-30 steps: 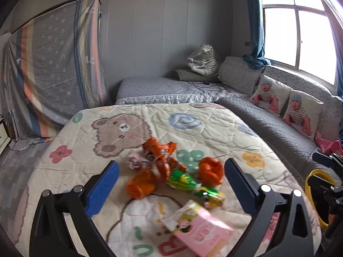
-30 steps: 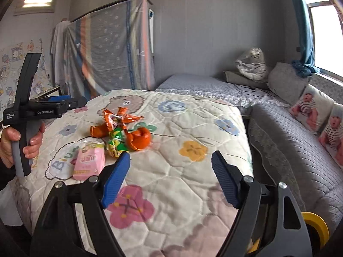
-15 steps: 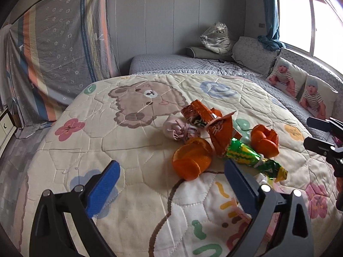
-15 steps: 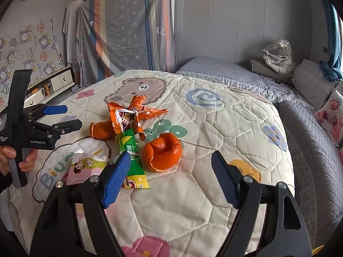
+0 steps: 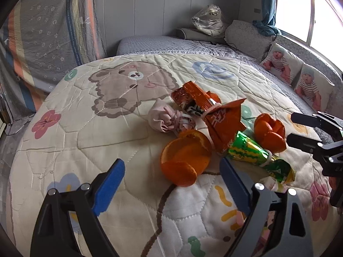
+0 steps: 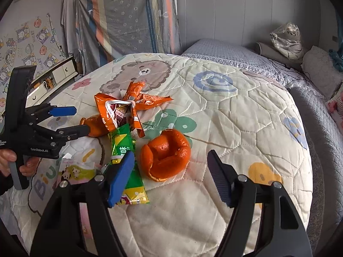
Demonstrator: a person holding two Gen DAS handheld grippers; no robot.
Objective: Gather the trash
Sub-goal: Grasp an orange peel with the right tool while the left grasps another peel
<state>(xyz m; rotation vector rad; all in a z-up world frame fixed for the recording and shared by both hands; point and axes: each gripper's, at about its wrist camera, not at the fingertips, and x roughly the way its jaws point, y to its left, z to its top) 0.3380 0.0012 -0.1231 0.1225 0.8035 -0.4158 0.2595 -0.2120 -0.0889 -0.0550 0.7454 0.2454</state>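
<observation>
1. Orange peel, snack wrappers and a crumpled pink tissue lie in a loose heap on the cartoon-bear quilt.
2. Left gripper: jaws spread wide, nothing between them; it hangs over the quilt just short of the heap. The near peel sits ahead of the gap, closer to the right-hand finger, apart from both blue pads.
3. Right gripper: jaws also spread wide and holding nothing. The other peel, curled like a cup, lies just ahead of the gap between the fingers. Whether the left pad touches the green wrapper under it, or only overlaps it in view, I cannot tell.
4. The orange wrapper, torn open, rests behind the green one and overlaps its far end.
5. A pink-and-yellow pouch lies at the heap's near-left edge in the right wrist view, beside the green wrapper.
6. From the right wrist view, the left gripper shows side-on, gripped by a hand; its lower finger reaches the near peel, contact unclear.
</observation>
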